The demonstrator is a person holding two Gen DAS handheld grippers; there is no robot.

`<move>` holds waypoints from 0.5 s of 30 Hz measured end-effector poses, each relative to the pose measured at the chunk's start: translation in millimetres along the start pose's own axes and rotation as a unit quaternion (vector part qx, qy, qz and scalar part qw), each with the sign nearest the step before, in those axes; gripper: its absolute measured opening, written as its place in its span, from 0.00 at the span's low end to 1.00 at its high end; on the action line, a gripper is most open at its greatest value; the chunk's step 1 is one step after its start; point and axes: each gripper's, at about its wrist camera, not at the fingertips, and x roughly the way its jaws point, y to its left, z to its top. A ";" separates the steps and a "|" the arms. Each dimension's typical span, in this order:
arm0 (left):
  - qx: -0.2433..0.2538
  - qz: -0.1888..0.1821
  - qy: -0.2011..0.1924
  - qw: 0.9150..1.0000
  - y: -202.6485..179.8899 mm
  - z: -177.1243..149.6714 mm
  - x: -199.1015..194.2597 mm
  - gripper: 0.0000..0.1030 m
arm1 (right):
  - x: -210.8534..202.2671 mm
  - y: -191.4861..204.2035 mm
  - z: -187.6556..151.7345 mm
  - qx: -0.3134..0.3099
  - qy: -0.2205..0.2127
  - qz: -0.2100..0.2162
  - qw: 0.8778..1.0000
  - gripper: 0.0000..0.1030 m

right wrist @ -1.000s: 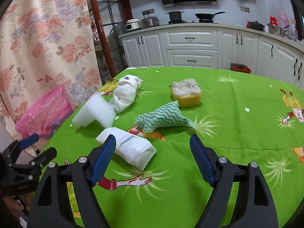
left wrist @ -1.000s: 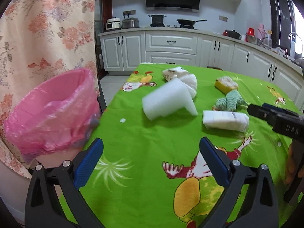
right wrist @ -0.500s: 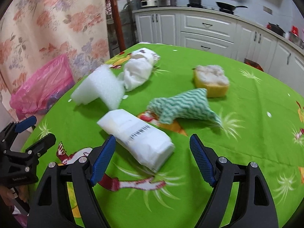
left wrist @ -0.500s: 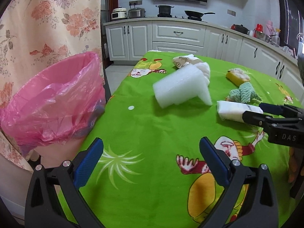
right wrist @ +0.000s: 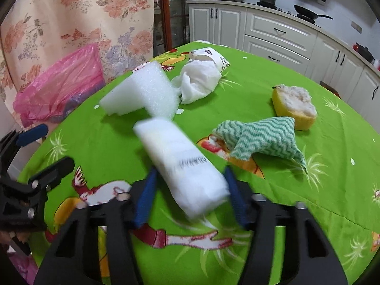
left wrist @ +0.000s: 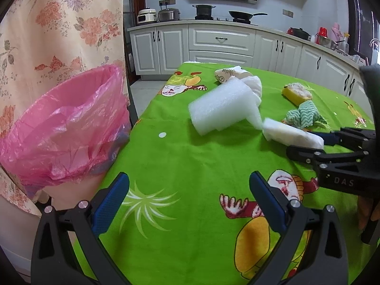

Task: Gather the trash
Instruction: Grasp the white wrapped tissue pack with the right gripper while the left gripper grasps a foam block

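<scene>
While the right gripper (right wrist: 190,194) has just been closing, its blue fingers (right wrist: 144,194) stand on both sides of the white tissue pack (right wrist: 182,163), and they seem to press its near end; the blur makes this not fully sure. The pack lies on the green table (left wrist: 190,166), just in front of the white foam block (left wrist: 223,109). I judge that it is light and soft, so it will give under the fingers, and its plastic wrap may be a little slippery. A hold across the short width near the end looks good.

The left gripper (left wrist: 190,199) has its fingers wide apart with nothing between them, and it hangs over the table near the pink bin bag (left wrist: 64,128).

On the table I count one tissue pack, one foam block, one crumpled white paper (right wrist: 199,80), one paper cup (left wrist: 225,74) behind it, one green zigzag cloth (right wrist: 258,140) and one yellow sponge (right wrist: 294,106). There is one bin.
</scene>
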 end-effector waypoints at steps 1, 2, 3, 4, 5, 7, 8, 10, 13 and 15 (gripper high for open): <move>0.000 -0.004 0.002 1.000 -0.3 2.7 0.9 0.95 | -3.1 -1.2 -2.4 0.002 -0.003 0.000 1.000 0.41; 0.000 -0.009 0.006 1.000 -0.7 5.5 2.7 0.95 | -6.2 -2.4 -4.0 0.004 -0.008 0.000 1.000 0.39; -0.001 -0.013 0.009 1.000 -1.1 7.6 3.7 0.95 | -11.6 -4.3 -6.0 0.007 -0.018 -0.003 1.000 0.35; -0.004 -0.014 0.004 1.000 -1.7 11.3 4.6 0.95 | -14.3 -5.5 -7.3 0.009 -0.023 -0.006 1.000 0.31; -0.006 -0.014 0.002 1.000 -1.9 16.0 5.8 0.95 | -17.5 -7.1 -9.1 0.012 -0.027 -0.011 0.999 0.26; -0.012 -0.026 0.004 1.000 -3.2 27.4 9.4 0.95 | -22.7 -12.1 -12.5 0.024 -0.034 -0.016 0.999 0.25; -0.012 -0.029 0.004 0.999 -4.1 32.6 11.1 0.95 | -24.8 -14.4 -13.6 0.030 -0.037 -0.017 0.999 0.25; -0.002 -0.024 0.005 1.000 -8.3 44.8 18.6 0.95 | -30.1 -20.7 -17.8 0.046 -0.044 -0.017 0.998 0.24; 0.012 -0.035 0.000 0.999 -13.1 58.4 31.7 0.94 | -34.3 -28.7 -21.5 0.063 -0.047 -0.014 0.997 0.24; 0.033 -0.042 0.003 0.999 -17.3 65.9 44.3 0.94 | -35.2 -31.2 -22.1 0.070 -0.047 -0.014 0.996 0.24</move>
